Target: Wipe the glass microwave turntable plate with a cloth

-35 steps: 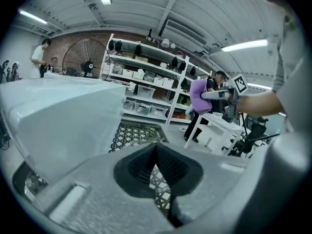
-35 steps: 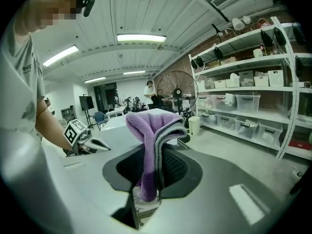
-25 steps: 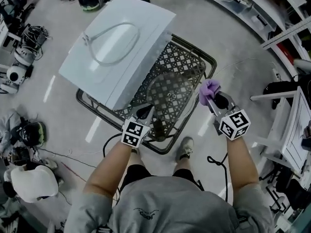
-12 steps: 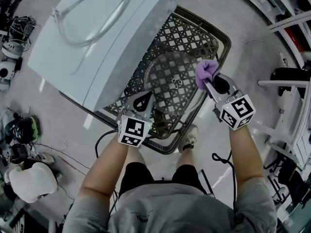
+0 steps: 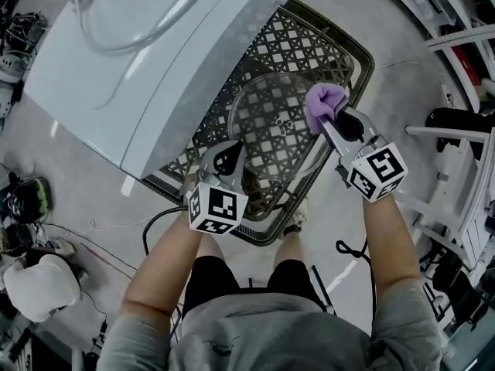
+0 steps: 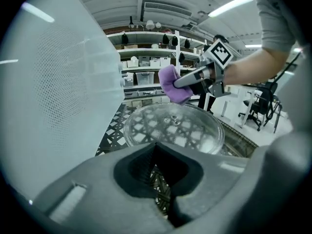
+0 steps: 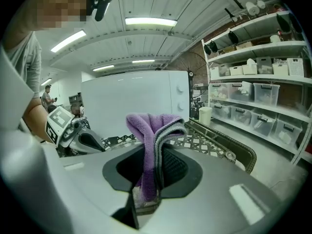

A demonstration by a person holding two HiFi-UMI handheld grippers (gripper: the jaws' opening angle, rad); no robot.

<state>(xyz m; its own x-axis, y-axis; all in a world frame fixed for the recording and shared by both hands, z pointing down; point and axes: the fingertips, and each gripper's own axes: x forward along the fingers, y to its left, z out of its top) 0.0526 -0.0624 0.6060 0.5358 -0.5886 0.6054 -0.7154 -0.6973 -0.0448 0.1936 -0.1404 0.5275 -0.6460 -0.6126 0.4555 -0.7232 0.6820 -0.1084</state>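
The round glass turntable plate (image 5: 274, 126) lies on a black lattice table (image 5: 298, 41); in the left gripper view the plate (image 6: 173, 128) shows just ahead of the jaws. My right gripper (image 5: 331, 122) is shut on a folded purple cloth (image 5: 323, 103), which hangs over the plate's right rim. The cloth (image 7: 153, 130) stands up between the right gripper's pads. My left gripper (image 5: 227, 161) is at the plate's near left rim, its jaws closed together with nothing between them; whether it touches the rim is hidden.
A white microwave (image 5: 147, 60) fills the table's left half, close beside the plate. The table's raised rim (image 5: 363, 60) runs just right of the cloth. Cables (image 5: 93, 242) and gear lie on the floor at the left, and white furniture (image 5: 472, 184) stands at the right.
My right gripper has carried the cloth forward and left, from off the table's edge to over the plate's right rim. The left gripper has stayed by the near rim.
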